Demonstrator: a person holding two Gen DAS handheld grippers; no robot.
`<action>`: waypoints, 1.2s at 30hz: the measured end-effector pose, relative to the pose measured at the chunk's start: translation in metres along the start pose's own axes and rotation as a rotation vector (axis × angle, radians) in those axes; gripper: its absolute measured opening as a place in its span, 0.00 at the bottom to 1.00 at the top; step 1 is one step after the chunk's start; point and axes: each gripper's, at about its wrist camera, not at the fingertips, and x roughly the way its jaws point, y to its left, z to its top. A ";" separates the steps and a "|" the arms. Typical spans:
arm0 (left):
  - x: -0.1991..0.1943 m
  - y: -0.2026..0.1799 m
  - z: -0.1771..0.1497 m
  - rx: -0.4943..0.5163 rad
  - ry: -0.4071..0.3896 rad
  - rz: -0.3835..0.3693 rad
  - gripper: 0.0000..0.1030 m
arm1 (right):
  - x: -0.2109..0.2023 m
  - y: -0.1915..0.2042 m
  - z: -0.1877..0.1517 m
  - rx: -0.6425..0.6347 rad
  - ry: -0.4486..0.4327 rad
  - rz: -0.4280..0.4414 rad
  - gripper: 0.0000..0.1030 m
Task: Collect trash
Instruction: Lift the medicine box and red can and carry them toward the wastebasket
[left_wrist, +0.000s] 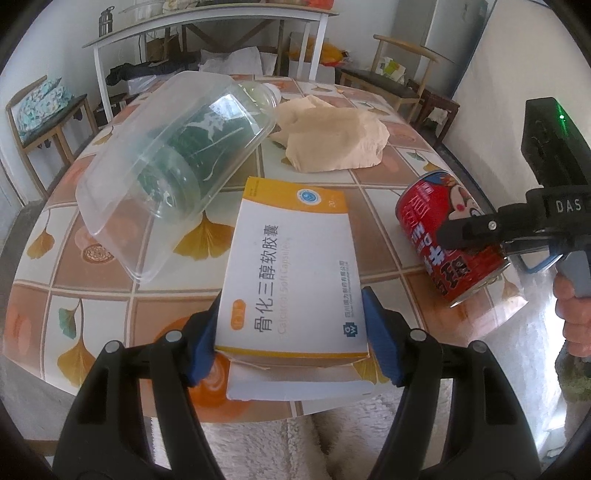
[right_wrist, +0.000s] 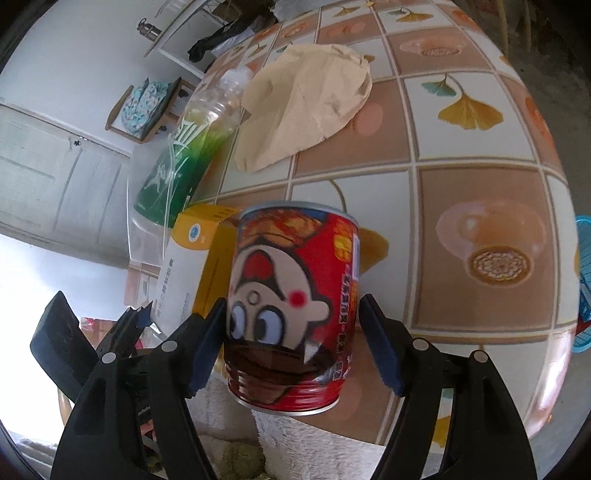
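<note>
My left gripper (left_wrist: 292, 302) is shut on a white and yellow medicine box (left_wrist: 291, 273); both blue pads press its long sides, and its end flap hangs open. A red drink can (right_wrist: 291, 295) with a cartoon face lies tilted at the table's near edge between the jaws of my right gripper (right_wrist: 293, 301). The left pad is against the can and the right pad stands slightly off it, so this gripper is open. In the left wrist view the can (left_wrist: 436, 240) is to the right of the box, with one black finger across it.
An upturned clear plastic tub (left_wrist: 122, 206) leans over a green bottle (left_wrist: 199, 147) at the left. A crumpled tan paper bag (left_wrist: 332, 136) lies behind on the tiled tablecloth (left_wrist: 376, 206). Chairs and a white shelf stand beyond. A blue basket (right_wrist: 583, 280) is off the table's right edge.
</note>
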 end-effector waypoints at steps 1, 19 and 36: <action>0.000 0.000 0.000 0.000 0.000 0.000 0.64 | 0.002 0.000 0.000 -0.001 0.000 0.003 0.68; -0.004 0.000 -0.002 0.001 -0.010 -0.002 0.64 | -0.004 -0.004 -0.006 0.013 -0.047 0.039 0.63; -0.015 -0.003 -0.004 -0.002 -0.038 -0.030 0.64 | -0.030 -0.031 -0.017 0.116 -0.107 0.122 0.63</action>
